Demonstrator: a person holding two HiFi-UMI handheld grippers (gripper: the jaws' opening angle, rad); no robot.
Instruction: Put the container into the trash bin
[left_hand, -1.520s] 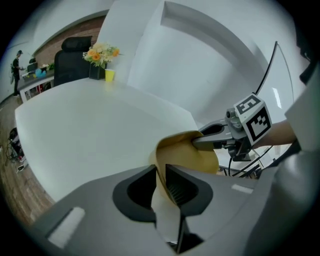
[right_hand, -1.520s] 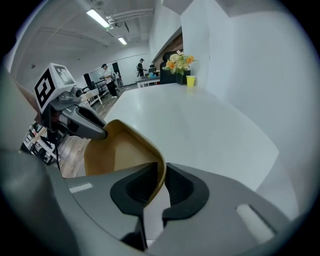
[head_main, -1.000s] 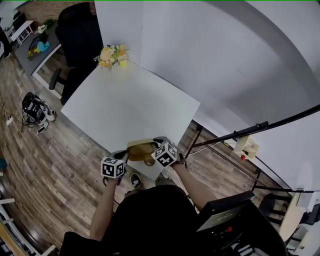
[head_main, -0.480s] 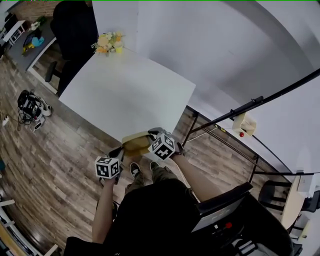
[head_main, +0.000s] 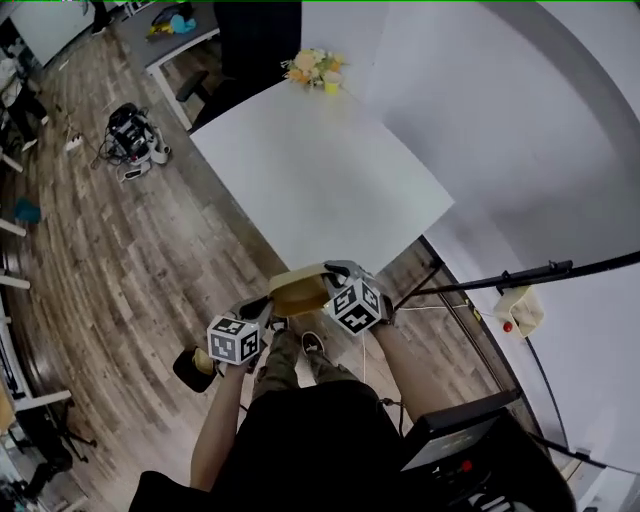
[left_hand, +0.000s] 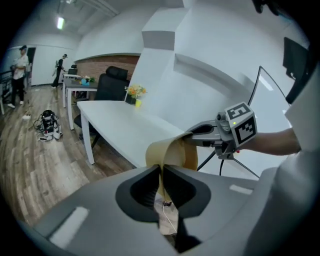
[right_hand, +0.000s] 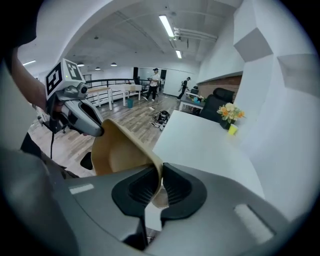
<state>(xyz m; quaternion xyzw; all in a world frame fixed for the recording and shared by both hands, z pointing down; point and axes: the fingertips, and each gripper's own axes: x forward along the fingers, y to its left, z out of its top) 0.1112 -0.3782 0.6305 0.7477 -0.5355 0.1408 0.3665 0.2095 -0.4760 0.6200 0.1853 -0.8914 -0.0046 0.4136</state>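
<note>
A tan, shallow container (head_main: 300, 292) hangs in the air just off the white table's (head_main: 320, 170) near corner, over the wood floor. My left gripper (head_main: 268, 308) is shut on its left rim and my right gripper (head_main: 335, 272) is shut on its right rim. In the left gripper view the thin rim (left_hand: 172, 152) is pinched between the pads, with the right gripper (left_hand: 194, 134) on the far side. The right gripper view shows the bowl's inside (right_hand: 117, 150) and the left gripper (right_hand: 97, 131) across it. A small dark round bin (head_main: 195, 368) stands on the floor, lower left of the left hand.
A flower pot (head_main: 315, 68) sits at the table's far end, with a black chair (head_main: 250, 40) behind it. Cabled equipment (head_main: 135, 140) lies on the floor to the left. Black stand bars (head_main: 500, 280) and a small box run along the right, beside the wall.
Both grippers have carried the container off the table's near edge and out over the floor. The view has swung, bringing the dark bin into sight at lower left.
</note>
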